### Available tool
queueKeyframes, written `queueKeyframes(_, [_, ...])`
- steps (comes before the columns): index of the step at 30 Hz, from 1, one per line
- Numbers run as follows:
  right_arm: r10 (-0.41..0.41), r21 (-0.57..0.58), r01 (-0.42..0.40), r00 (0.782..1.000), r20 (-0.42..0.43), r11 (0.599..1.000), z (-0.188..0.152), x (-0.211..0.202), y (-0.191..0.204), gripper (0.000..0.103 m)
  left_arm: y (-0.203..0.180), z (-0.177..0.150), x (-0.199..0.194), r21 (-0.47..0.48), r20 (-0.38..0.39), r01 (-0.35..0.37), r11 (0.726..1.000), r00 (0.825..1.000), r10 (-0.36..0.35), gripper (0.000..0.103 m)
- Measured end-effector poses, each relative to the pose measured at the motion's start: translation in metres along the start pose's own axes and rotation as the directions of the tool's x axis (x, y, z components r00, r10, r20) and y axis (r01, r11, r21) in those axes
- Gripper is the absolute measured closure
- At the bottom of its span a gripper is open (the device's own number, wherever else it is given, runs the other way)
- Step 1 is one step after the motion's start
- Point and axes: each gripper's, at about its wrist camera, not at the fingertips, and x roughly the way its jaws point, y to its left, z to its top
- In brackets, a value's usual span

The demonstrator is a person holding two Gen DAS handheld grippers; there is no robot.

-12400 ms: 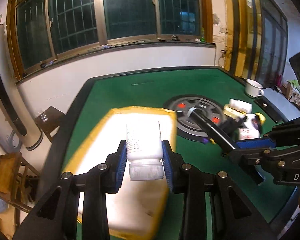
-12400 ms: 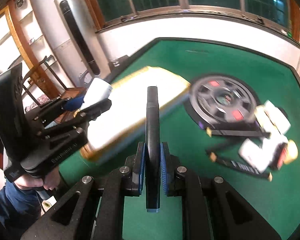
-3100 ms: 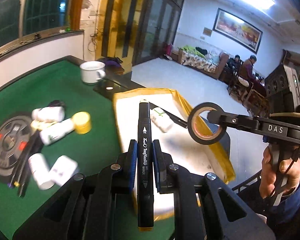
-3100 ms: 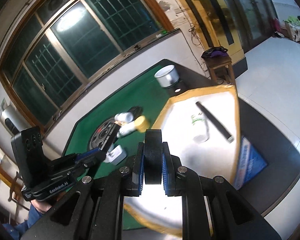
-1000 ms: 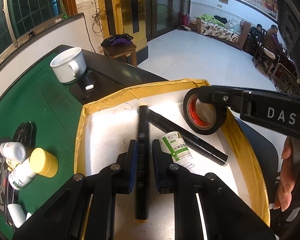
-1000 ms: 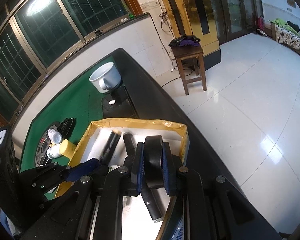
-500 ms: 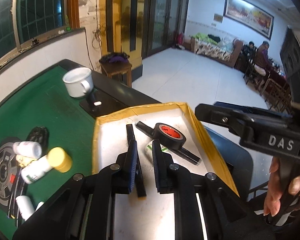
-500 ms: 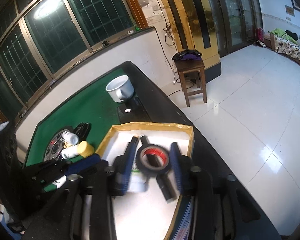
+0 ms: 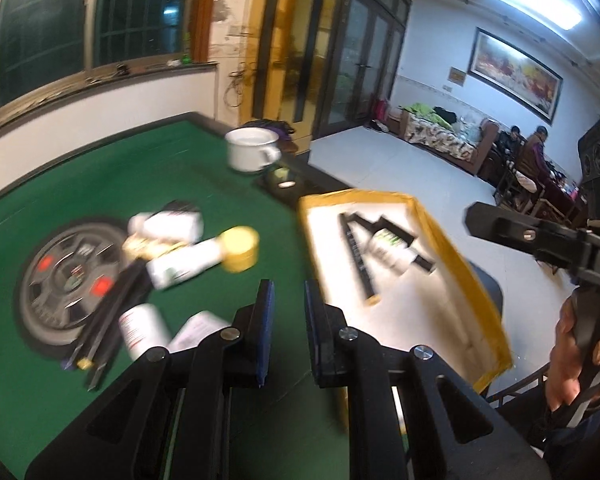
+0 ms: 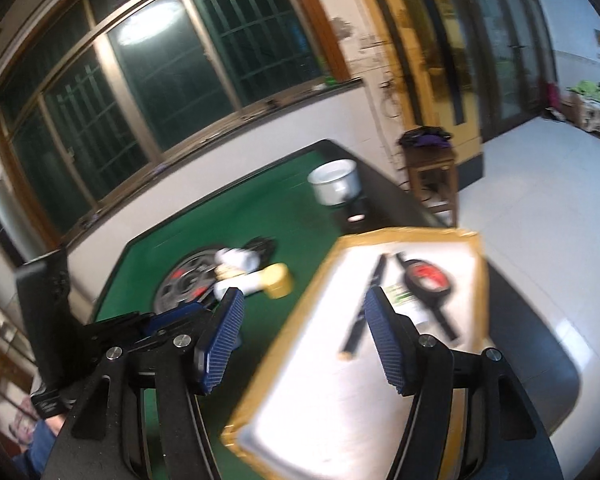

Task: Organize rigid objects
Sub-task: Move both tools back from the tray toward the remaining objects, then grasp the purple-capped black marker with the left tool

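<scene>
A white tray with a yellow rim (image 9: 356,196) (image 10: 404,234) lies at the table's right end. In it are two black markers (image 9: 356,256), a white bottle with a green label (image 9: 392,250) and a black tape roll with a red core (image 10: 428,280). My left gripper (image 9: 287,292) is shut and empty, above the green felt left of the tray. The jaws of my right gripper (image 10: 305,300) are opening, with nothing between them, and it hangs back from the tray's near corner. On the felt lie white bottles (image 9: 180,266), a yellow-capped jar (image 9: 240,248) and black pens (image 9: 108,320).
A wheel-patterned mat (image 9: 52,280) lies under the loose objects. A white mug (image 9: 252,154) stands at the table's far edge. A wooden stool (image 10: 432,168) is beyond the table. A person's hand (image 9: 572,360) holds the right gripper's handle. People sit at the far right of the room.
Both grippers have drawn back from the tray, towards the table. The right jaws have spread wider and the tape roll now lies in the tray. The left jaws stay shut and empty.
</scene>
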Motion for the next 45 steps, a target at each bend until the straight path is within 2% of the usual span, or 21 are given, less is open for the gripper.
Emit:
queueKeyframes(2, [0.042, -0.020, -0.043, 0.999, -0.019, 0.999, -0.008, 0.007, 0.017, 0.045, 0.025, -0.012, -0.010, -0.015, 0.002, -0.015, 1.000, 1.000, 0.015, 0.090])
queueKeyframes(9, [0.074, -0.029, -0.077, 0.992, -0.104, 0.997, -0.029, 0.033, 0.044, 0.045, 0.107, -0.034, -0.006, -0.077, -0.053, -0.109, 0.991, 0.993, 0.105, 0.090])
queueKeyframes(13, [0.082, -0.014, -0.084, 0.989, -0.120, 0.996, -0.035, 0.036, 0.047, 0.045, 0.149, -0.036, 0.013, -0.113, -0.115, -0.114, 0.987, 0.988, 0.101, 0.090])
queueKeyframes(15, [0.080, -0.017, -0.083, 0.990, -0.118, 0.996, -0.037, 0.035, 0.049, 0.045, 0.162, -0.032, 0.025, -0.122, -0.140, -0.085, 0.989, 0.988, 0.068, 0.091])
queueKeyframes(17, [0.084, -0.013, -0.086, 0.989, -0.120, 0.996, -0.039, 0.035, 0.050, 0.045, 0.171, -0.025, 0.037, -0.131, -0.159, -0.102, 0.986, 0.984, 0.081, 0.091])
queueKeyframes(19, [0.084, -0.009, -0.086, 0.989, -0.125, 0.996, -0.041, 0.035, 0.051, 0.045, 0.177, -0.017, 0.053, -0.140, -0.192, -0.057, 0.989, 0.981, 0.030, 0.091])
queueKeyframes(22, [0.076, -0.003, -0.077, 0.989, -0.127, 0.997, -0.042, 0.034, 0.051, 0.045, 0.177, -0.009, 0.069, -0.116, -0.221, -0.038, 0.993, 0.975, 0.012, 0.090])
queueKeyframes(27, [0.067, 0.006, -0.066, 0.991, -0.119, 0.998, -0.041, 0.031, 0.048, 0.045, 0.176, 0.001, 0.088, -0.087, -0.258, -0.051, 0.995, 0.966, 0.026, 0.091])
queueKeyframes(29, [0.066, 0.013, -0.065, 0.991, -0.118, 0.998, -0.040, 0.031, 0.046, 0.045, 0.175, 0.000, 0.095, -0.088, -0.275, -0.028, 0.996, 0.961, 0.003, 0.091])
queueKeyframes(32, [0.070, 0.018, -0.068, 0.990, -0.120, 0.998, -0.040, 0.033, 0.046, 0.045, 0.171, -0.001, 0.103, -0.049, -0.290, -0.043, 0.998, 0.957, 0.027, 0.090])
queueKeyframes(37, [0.077, 0.016, -0.075, 0.988, -0.131, 0.997, -0.041, 0.037, 0.048, 0.045, 0.177, 0.002, 0.107, -0.058, -0.283, -0.046, 0.997, 0.959, 0.028, 0.089])
queueKeyframes(43, [0.076, 0.002, -0.077, 0.988, -0.136, 0.997, -0.042, 0.038, 0.053, 0.045, 0.176, -0.012, 0.096, -0.024, -0.289, -0.066, 0.998, 0.956, 0.057, 0.089])
queueKeyframes(45, [0.078, 0.002, -0.078, 0.987, -0.140, 0.997, -0.042, 0.039, 0.055, 0.045, 0.173, -0.018, 0.091, 0.010, -0.282, -0.094, 0.996, 0.955, 0.093, 0.089])
